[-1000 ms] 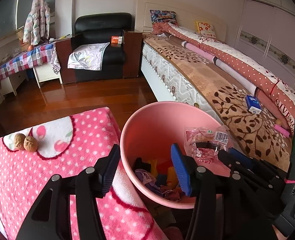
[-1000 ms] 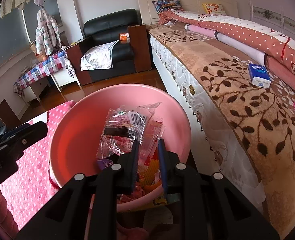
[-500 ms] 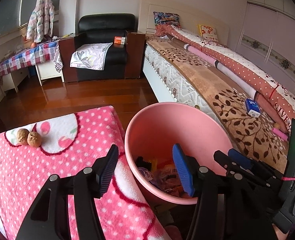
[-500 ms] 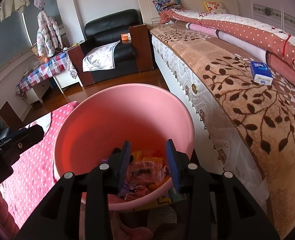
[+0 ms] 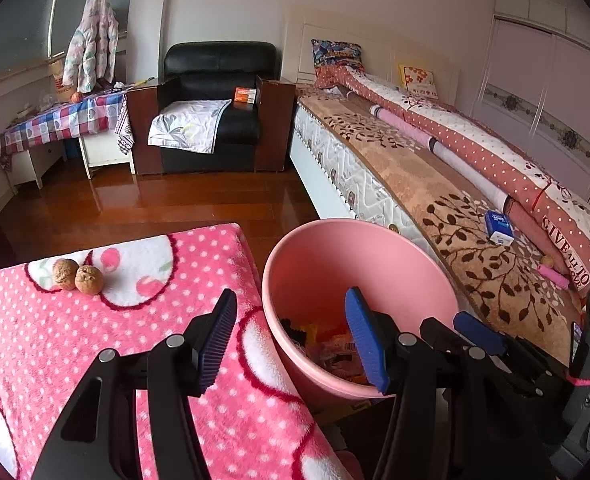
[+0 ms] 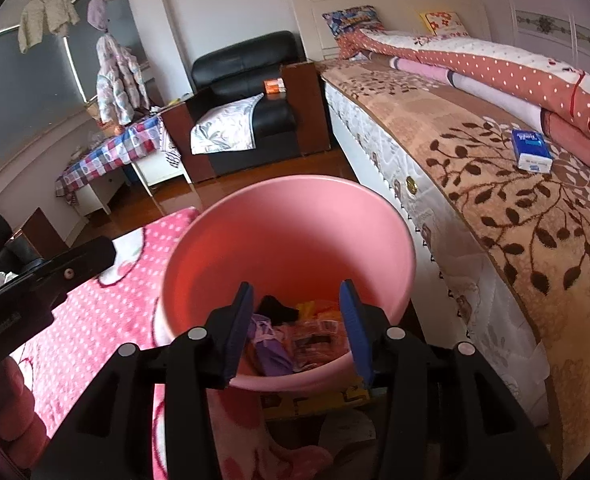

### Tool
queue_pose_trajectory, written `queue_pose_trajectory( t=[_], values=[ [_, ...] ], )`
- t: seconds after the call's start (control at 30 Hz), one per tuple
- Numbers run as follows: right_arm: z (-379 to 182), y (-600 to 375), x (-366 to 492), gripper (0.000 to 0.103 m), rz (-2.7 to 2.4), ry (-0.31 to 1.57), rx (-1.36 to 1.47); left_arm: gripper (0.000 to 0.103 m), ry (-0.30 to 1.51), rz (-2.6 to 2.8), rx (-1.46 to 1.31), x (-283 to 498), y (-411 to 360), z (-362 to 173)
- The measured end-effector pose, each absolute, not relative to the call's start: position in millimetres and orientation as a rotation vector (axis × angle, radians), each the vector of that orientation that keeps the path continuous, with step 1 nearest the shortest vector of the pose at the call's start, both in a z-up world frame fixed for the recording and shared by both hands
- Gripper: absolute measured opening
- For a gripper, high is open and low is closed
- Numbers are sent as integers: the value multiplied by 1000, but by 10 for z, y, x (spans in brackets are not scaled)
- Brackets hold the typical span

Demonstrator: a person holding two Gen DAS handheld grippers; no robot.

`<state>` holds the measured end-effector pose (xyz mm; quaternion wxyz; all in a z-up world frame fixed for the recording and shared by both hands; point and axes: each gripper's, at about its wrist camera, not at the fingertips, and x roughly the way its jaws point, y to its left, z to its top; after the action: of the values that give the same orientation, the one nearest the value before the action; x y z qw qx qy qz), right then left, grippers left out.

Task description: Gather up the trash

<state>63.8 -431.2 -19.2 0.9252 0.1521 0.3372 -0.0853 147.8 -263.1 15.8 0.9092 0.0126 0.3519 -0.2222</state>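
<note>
The clear plastic snack wrapper point(image 6: 315, 334) now lies at the bottom of the round pink plastic bin point(image 6: 295, 200) among other scraps – that piece looks done. The right gripper point(image 6: 297, 326) hangs over the bin's near rim, its jaws having just been opening and now spread with nothing between them, the wrapper below and past its tips. The left gripper point(image 5: 291, 336) stands wide and empty. Likely left: two brown walnuts point(image 5: 78, 276) on the pink dotted blanket point(image 5: 35, 340) – well apart from both grippers

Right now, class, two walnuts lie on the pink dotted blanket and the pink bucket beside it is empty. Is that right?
Not quite. The two walnuts do lie on the blanket, but the bucket holds wrappers, as the right wrist view shows.
</note>
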Motion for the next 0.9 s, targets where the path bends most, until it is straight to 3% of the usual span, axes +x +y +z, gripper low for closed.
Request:
queue_pose_trajectory(
  t=[0.9],
  values=[
    [51,-3942,287,49,-144,630,298,56,666,-433,-23,1072,-2205,381]
  ],
)
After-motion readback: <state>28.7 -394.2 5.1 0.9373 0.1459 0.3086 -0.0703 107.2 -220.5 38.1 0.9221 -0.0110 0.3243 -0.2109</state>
